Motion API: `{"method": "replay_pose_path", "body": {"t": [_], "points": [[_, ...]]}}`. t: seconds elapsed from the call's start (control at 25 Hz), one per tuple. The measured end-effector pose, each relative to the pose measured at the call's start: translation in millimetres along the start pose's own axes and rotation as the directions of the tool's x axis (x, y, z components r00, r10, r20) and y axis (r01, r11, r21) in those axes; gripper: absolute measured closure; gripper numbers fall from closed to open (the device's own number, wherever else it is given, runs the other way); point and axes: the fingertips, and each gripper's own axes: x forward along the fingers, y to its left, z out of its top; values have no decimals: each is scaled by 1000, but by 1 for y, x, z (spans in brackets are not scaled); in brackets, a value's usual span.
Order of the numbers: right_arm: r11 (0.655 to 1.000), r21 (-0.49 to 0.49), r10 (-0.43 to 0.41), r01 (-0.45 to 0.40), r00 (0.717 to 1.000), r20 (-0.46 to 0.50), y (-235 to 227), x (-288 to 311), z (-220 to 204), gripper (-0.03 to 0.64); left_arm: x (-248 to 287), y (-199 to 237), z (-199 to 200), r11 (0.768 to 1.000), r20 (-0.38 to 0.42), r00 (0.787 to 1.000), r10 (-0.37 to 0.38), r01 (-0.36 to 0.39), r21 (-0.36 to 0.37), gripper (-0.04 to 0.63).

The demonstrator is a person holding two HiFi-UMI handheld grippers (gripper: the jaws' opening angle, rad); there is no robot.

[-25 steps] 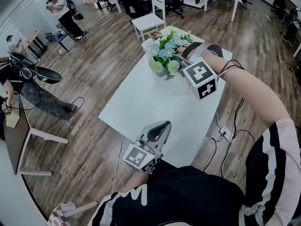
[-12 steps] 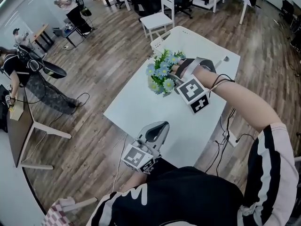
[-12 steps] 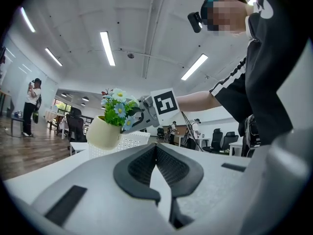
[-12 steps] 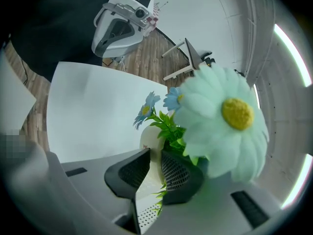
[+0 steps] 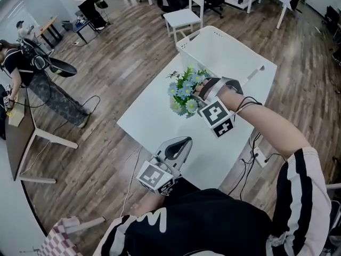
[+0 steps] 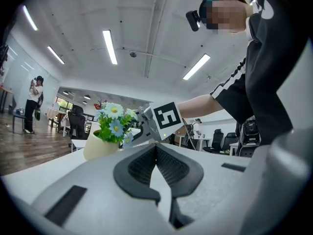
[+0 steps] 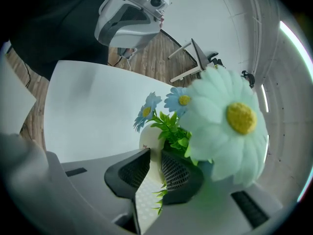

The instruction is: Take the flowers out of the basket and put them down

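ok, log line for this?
right gripper: jaws shut on flower pot rim | flower pot: out of basket, over table | left gripper: jaws shut, empty

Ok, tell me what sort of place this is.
Probably an open-plan office or lab workroom: a wood-plank floor, a white table, black office chairs, long strip lights on the ceiling, and other people busy at desks further off.

The counter [image 5: 154, 127] is smooth, matt white, and the floor [image 5: 117, 57] is wood-grain plank with a soft sheen. The basket [image 5: 226, 52] looks like white plastic. The flowers [image 5: 185, 91] have cloth-like petals and plastic leaves, in a matt cream pot [image 6: 99, 149]. The fingers [image 6: 139, 168] wear black ribbed pads.
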Motion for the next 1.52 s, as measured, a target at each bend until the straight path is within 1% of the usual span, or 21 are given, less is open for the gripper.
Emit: {"method": "replay_pose_path", "body": {"t": [0.24, 0.4, 0.56, 0.8, 1.0, 1.12, 1.52], "points": [[999, -31, 36, -36, 999, 21, 22, 22, 26, 535, -12, 0, -10, 1000, -13, 1000, 13, -13, -12, 592], [998, -28, 56, -54, 998, 38, 30, 35, 40, 535, -19, 6, -13, 999, -14, 999, 30, -30, -19, 592], [998, -13, 64, -64, 997, 44, 38, 49, 44, 534, -22, 11, -12, 999, -20, 999, 48, -48, -24, 592], [993, -22, 116, -115, 993, 37, 55, 70, 43, 535, -23, 20, -11, 998, -12, 999, 50, -50, -31, 592], [989, 4, 146, -146, 989, 18, 67, 82, 40, 535, -28, 21, -16, 998, -25, 998, 54, -55, -40, 592], [989, 31, 146, -146, 989, 20, 67, 86, 41, 535, -29, 22, -16, 998, -24, 999, 47, -48, -45, 592], [982, 114, 144, -147, 989, 36, 66, 90, 42, 526, -30, 30, -16, 997, -17, 998, 59, -60, -55, 592]]}}
